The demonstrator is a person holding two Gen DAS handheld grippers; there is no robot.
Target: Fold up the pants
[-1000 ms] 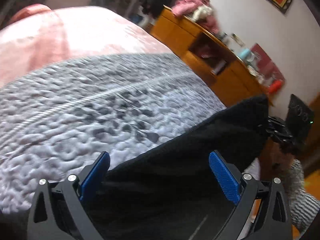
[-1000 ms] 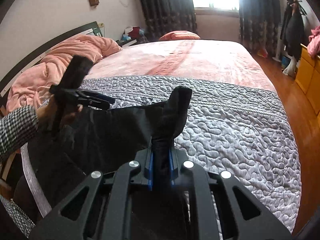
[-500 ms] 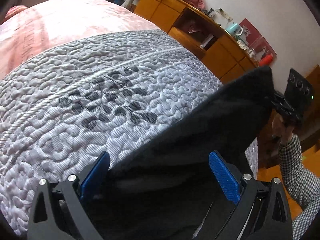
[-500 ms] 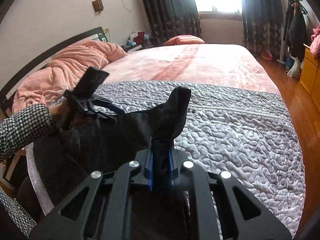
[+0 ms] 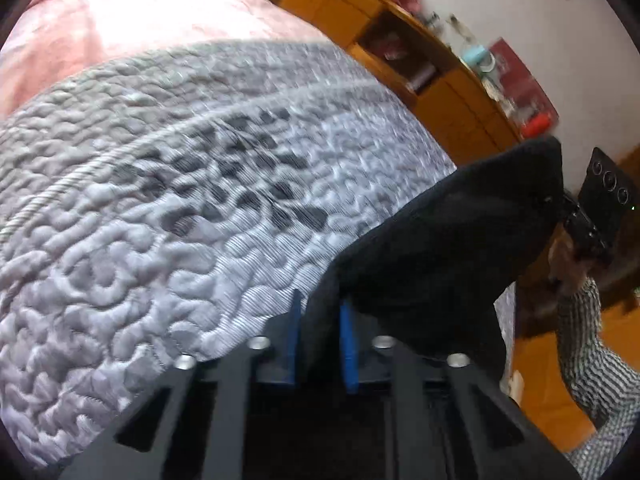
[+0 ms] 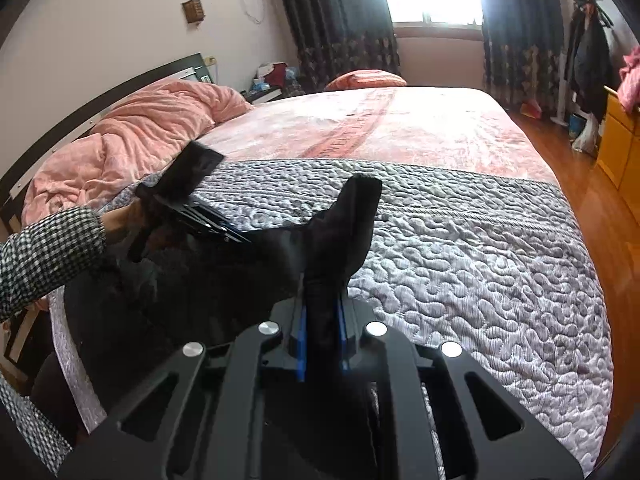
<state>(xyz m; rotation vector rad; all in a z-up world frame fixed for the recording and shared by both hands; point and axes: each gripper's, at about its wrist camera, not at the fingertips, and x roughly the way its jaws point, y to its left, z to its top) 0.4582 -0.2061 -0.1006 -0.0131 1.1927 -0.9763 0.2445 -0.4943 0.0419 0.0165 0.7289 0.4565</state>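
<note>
The black pants [image 6: 224,280] hang stretched between both grippers above the near edge of a bed. My left gripper [image 5: 320,312] is shut on one corner of the pants [image 5: 448,240], with cloth between its blue pads. My right gripper [image 6: 322,316] is shut on the other corner, and a flap of cloth stands up past its tips. In the right wrist view the left gripper [image 6: 216,228] shows at the left, held by a hand in a checked sleeve. In the left wrist view the right gripper [image 5: 580,220] shows at the far end of the cloth.
The bed has a grey quilted cover [image 6: 480,240] over its near part and a pink blanket [image 6: 380,128] beyond. A bunched pink duvet [image 6: 140,140] lies by the headboard. An orange wooden cabinet [image 5: 440,80] stands along the wall, and wooden floor [image 6: 600,208] runs beside the bed.
My left gripper was open around the pants edge and has shut on the cloth. The left gripper has also moved toward the bed. My right gripper stays shut on its corner.
</note>
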